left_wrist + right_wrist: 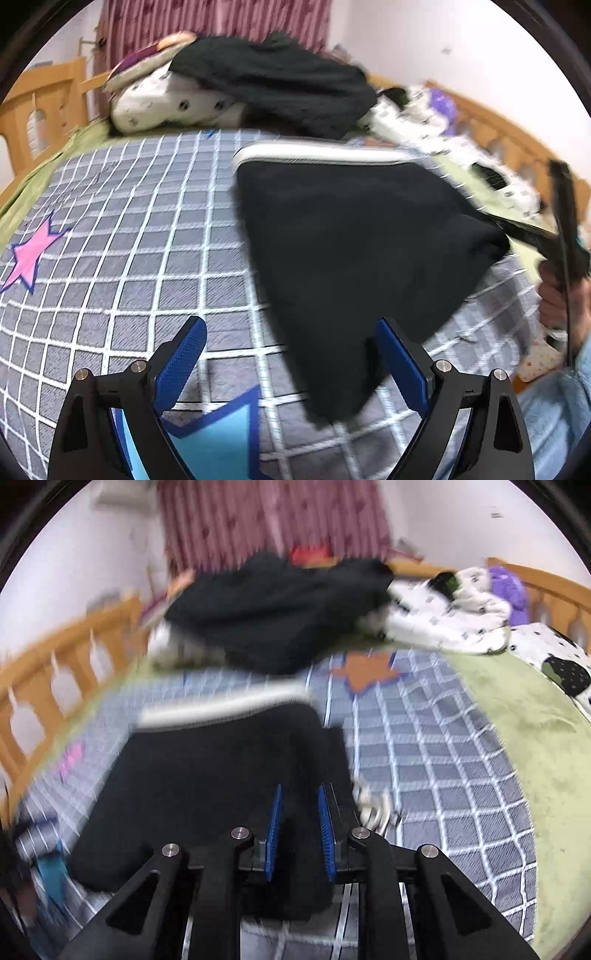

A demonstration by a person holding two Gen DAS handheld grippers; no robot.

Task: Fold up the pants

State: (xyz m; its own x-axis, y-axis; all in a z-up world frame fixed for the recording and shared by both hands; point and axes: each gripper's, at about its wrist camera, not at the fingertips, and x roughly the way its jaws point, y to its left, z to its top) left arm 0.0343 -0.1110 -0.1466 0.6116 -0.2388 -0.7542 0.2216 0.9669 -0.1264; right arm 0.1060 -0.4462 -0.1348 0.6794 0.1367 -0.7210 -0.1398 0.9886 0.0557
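Observation:
The black pants point(354, 251) with a white waistband point(325, 153) lie on the grey checked bed cover point(129, 240). My left gripper point(291, 354) is open and empty; one corner of the pants hangs down between its blue pads point(181, 365). My right gripper point(300, 823) is shut on a fold of the pants point(221, 775) at their right edge and lifts it. The right gripper also shows at the right edge of the left wrist view point(554, 236), with a hand on it. The right wrist view is blurred.
A pile of black clothing point(280, 81) lies on spotted white pillows point(166, 103) at the head of the bed. More white and purple bedding point(472, 602) lies by the wooden rail point(554, 587). A green blanket point(517, 716) covers the right side.

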